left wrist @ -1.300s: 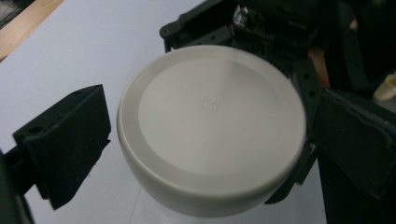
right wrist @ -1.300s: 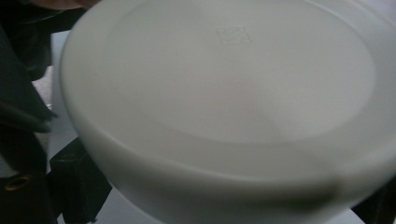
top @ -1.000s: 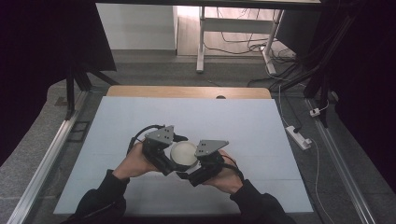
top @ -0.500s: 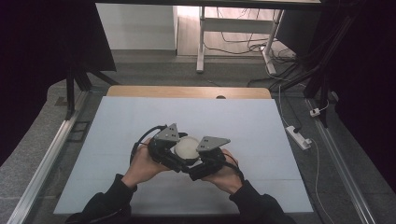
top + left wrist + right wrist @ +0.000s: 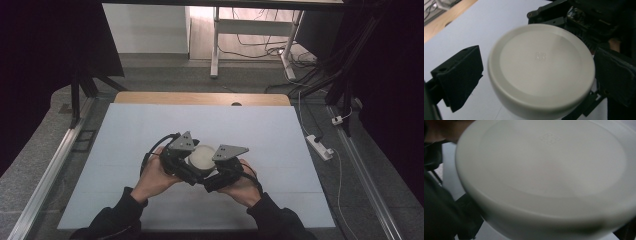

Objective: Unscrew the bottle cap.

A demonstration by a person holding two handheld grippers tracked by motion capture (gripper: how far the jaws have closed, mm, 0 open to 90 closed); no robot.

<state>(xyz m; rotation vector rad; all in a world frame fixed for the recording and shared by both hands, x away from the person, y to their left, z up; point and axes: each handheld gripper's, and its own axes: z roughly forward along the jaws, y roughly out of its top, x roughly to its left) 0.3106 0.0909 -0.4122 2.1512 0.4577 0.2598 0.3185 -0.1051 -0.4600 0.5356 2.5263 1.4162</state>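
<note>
Now, in the high view, your left hand (image 5: 152,176) sits at the lower left of centre, carrying the left gripper (image 5: 186,159), whose grey three-cornered plate tilts toward the middle of the frame. Just to its right lies the white bowl (image 5: 202,155), a small round container pressed between your two grippers above the pale table (image 5: 125,135). In the left gripper view the bowl (image 5: 541,67) turns its flat underside toward the camera, a small embossed square mark at its centre; what it holds inside cannot be seen from any view. Your left gripper's jaws stand spread, one black pad at the lower left of that frame well clear of the bowl's rim, the other at the right edge, close beside it.

Farther right in the high view, your right gripper (image 5: 220,167) meets the bowl from the other side, held in your right hand (image 5: 242,182). In the right gripper view the bowl (image 5: 544,170) looms blurred and very near, hiding the jaws, so I cannot tell whether that gripper is clamped or spread.
</note>
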